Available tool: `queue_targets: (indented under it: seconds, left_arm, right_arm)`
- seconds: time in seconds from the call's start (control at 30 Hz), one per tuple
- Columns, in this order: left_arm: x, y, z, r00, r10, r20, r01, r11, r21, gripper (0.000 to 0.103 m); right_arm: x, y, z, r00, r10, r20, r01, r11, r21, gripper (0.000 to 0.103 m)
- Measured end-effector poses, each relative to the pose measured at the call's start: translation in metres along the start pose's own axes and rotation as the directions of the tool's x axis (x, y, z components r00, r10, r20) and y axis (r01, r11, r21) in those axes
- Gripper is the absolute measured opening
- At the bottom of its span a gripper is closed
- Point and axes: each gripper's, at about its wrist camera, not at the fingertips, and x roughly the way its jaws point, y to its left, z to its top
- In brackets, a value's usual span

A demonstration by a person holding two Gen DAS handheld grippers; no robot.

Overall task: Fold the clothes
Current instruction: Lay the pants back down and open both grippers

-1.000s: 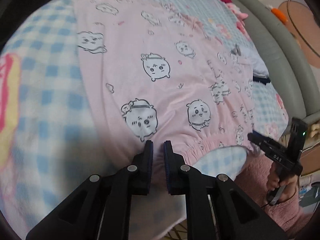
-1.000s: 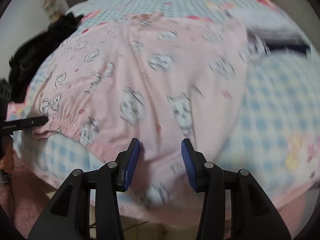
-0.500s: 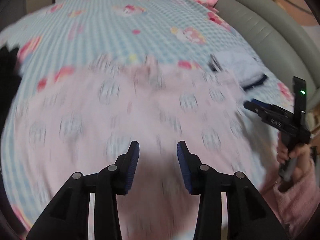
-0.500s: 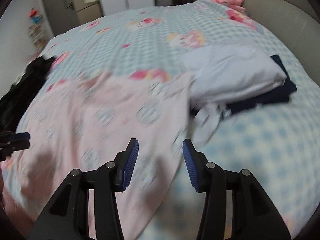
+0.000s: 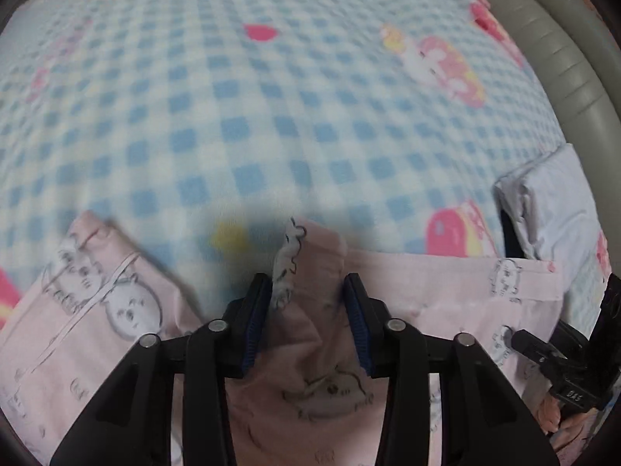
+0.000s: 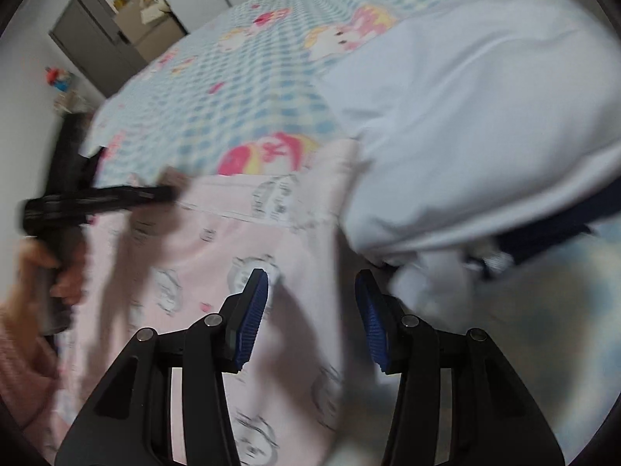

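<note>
Pink garment (image 5: 446, 291) on checkered blanket (image 5: 271, 116), bedroom.

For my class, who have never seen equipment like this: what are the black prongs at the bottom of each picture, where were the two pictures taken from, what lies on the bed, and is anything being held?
There is no robot here. A person holds a hand-operated black gripper in each hand, and each gripper carries a wide-angle camera looking along its two fingers.

One picture comes from the left gripper, the other from the right gripper. Each camera also catches the other gripper at the edge of its view.

On the blue checked bedcover lies a pink garment printed with cartoon animals. Beside it sits a pile of folded clothes, pale on top, dark underneath.

Both grippers stand open over the pink garment; nothing is clamped. The right-hand picture is blurred.
</note>
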Motion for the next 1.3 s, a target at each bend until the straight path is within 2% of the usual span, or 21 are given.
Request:
queue_targets:
  seconds: [0.03, 0.07, 0.1, 0.2, 0.27, 0.33, 0.37, 0.43, 0.57, 0.6, 0.67, 0.77, 0.83, 0.93, 1.07, 1.13, 1.17, 1.3]
  left_arm:
    - [-0.005, -0.004, 0.003, 1.000, -0.003, 0.016, 0.002, 1.000, 0.025, 0.013]
    - [-0.010, -0.008, 0.005, 0.999, -0.005, 0.032, 0.004, 0.999, 0.051, 0.010]
    - [-0.014, -0.013, 0.008, 0.999, -0.009, 0.047, 0.005, 0.997, 0.076, 0.009]
    - [-0.029, -0.025, 0.016, 0.995, -0.021, 0.093, 0.007, 0.988, 0.152, 0.009]
    - [-0.024, -0.030, 0.022, 0.994, -0.021, 0.103, 0.003, 0.984, 0.176, 0.009]
    - [-0.017, -0.034, 0.028, 0.994, -0.020, 0.109, -0.001, 0.981, 0.196, 0.009]
    - [-0.005, -0.033, 0.031, 0.996, -0.012, 0.089, -0.006, 0.981, 0.196, 0.010]
    - [0.025, -0.028, 0.033, 0.998, 0.061, 0.029, -0.065, 0.981, 0.185, 0.015]
    - [0.023, -0.029, 0.031, 0.994, 0.103, 0.049, -0.109, 0.983, 0.149, 0.019]
    - [0.010, -0.031, 0.026, 0.991, 0.102, 0.088, -0.115, 0.983, 0.145, 0.021]
    - [-0.024, -0.034, 0.014, 0.978, 0.095, 0.188, -0.122, 0.983, 0.139, 0.041]
    - [-0.076, -0.044, -0.031, 0.959, 0.073, 0.275, -0.118, 0.982, 0.150, 0.046]
    - [-0.096, -0.048, -0.075, 0.957, 0.060, 0.285, -0.110, 0.981, 0.161, 0.046]
    - [-0.113, -0.050, -0.144, 0.960, 0.057, 0.275, -0.104, 0.982, 0.158, 0.046]
    - [-0.117, -0.050, -0.226, 0.962, 0.087, 0.258, -0.117, 0.988, 0.104, 0.046]
    - [-0.110, -0.051, -0.243, 0.968, 0.078, 0.240, -0.099, 0.992, 0.076, 0.046]
    - [-0.107, -0.053, -0.249, 0.967, 0.093, 0.236, -0.112, 0.991, 0.069, 0.046]
    - [-0.104, -0.055, -0.256, 0.958, 0.133, 0.254, -0.141, 0.990, 0.013, 0.046]
  right_arm:
    - [0.001, 0.001, 0.001, 1.000, -0.008, 0.008, 0.008, 1.000, -0.003, 0.021]
    - [0.002, 0.004, 0.002, 0.999, -0.033, 0.026, 0.034, 0.999, -0.017, 0.006]
    - [-0.002, 0.007, 0.003, 0.997, -0.055, 0.057, 0.057, 0.998, -0.031, 0.004]
    - [-0.026, 0.018, 0.002, 0.978, -0.094, 0.184, 0.106, 0.993, -0.054, 0.002]
    - [-0.042, 0.023, 0.002, 0.961, -0.118, 0.250, 0.138, 0.989, -0.061, 0.002]
    - [-0.049, 0.023, 0.002, 0.940, -0.177, 0.293, 0.206, 0.976, -0.072, 0.002]
    - [-0.045, 0.019, 0.003, 0.940, -0.189, 0.283, 0.215, 0.974, -0.067, 0.002]
    - [-0.035, 0.009, 0.003, 0.945, -0.201, 0.257, 0.221, 0.974, -0.051, 0.002]
    - [-0.015, -0.006, 0.002, 0.966, -0.170, 0.196, 0.177, 0.984, -0.020, 0.003]
    - [-0.018, -0.004, 0.001, 0.965, -0.167, 0.203, 0.175, 0.984, -0.023, 0.006]
    - [-0.033, 0.004, -0.002, 0.955, -0.167, 0.245, 0.182, 0.982, -0.042, 0.011]
    - [-0.064, 0.014, -0.013, 0.933, -0.182, 0.309, 0.208, 0.976, -0.056, 0.031]
    - [-0.082, 0.018, -0.023, 0.929, -0.183, 0.323, 0.208, 0.977, -0.044, 0.031]
    - [-0.100, 0.033, -0.053, 0.942, -0.147, 0.301, 0.169, 0.984, -0.050, 0.031]
    - [-0.083, 0.072, -0.101, 0.982, -0.024, 0.189, 0.051, 0.988, -0.143, 0.031]
    - [-0.064, 0.096, -0.123, 0.991, -0.030, 0.131, 0.057, 0.976, -0.210, 0.031]
    - [-0.055, 0.105, -0.131, 0.993, -0.030, 0.117, 0.057, 0.969, -0.239, 0.031]
    - [-0.036, 0.116, -0.140, 0.986, -0.116, 0.123, 0.146, 0.950, -0.277, 0.031]
